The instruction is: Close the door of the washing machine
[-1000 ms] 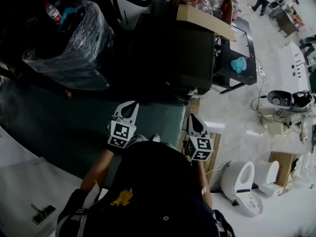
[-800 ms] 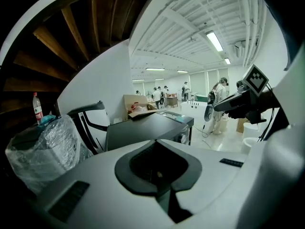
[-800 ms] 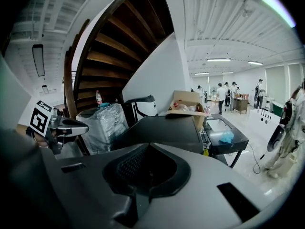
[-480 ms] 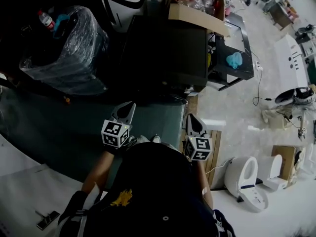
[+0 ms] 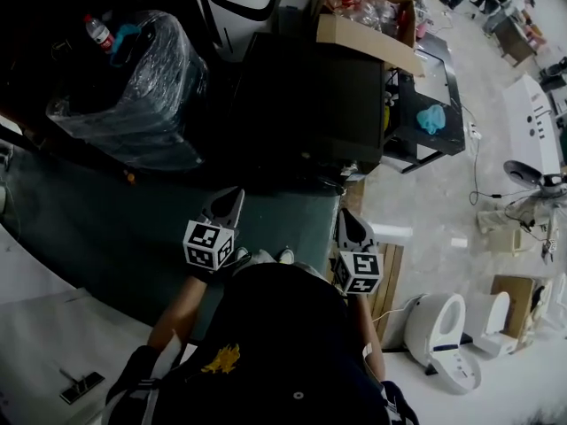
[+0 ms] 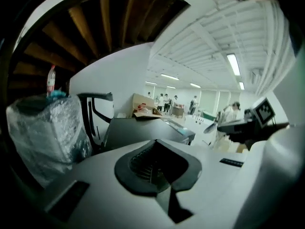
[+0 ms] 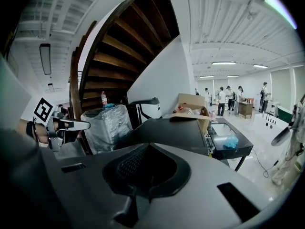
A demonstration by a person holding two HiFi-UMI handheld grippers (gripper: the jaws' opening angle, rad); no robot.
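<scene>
A dark, box-shaped machine [image 5: 310, 104] stands just ahead of me; only its flat top shows, and no door is in sight in any view. It also appears as a grey-black block [image 6: 143, 128] in the left gripper view and as a black block [image 7: 174, 130] in the right gripper view. My left gripper [image 5: 226, 206] is held in the air short of the machine, jaws together with nothing between them [image 6: 155, 163]. My right gripper [image 5: 347, 221] hangs beside it to the right, also shut and empty [image 7: 145, 168]. Both point forward and slightly down.
A plastic-wrapped bin [image 5: 133, 78] with a bottle on top stands at the left. A cardboard box [image 5: 368, 16] sits behind the machine, and a black table with a blue cloth [image 5: 431, 118] is to its right. White toilets [image 5: 438, 326] stand on the floor at the right. People stand far off.
My left gripper has rolled about its own axis, so its marker cube shows a different face. The right gripper has stayed where it was.
</scene>
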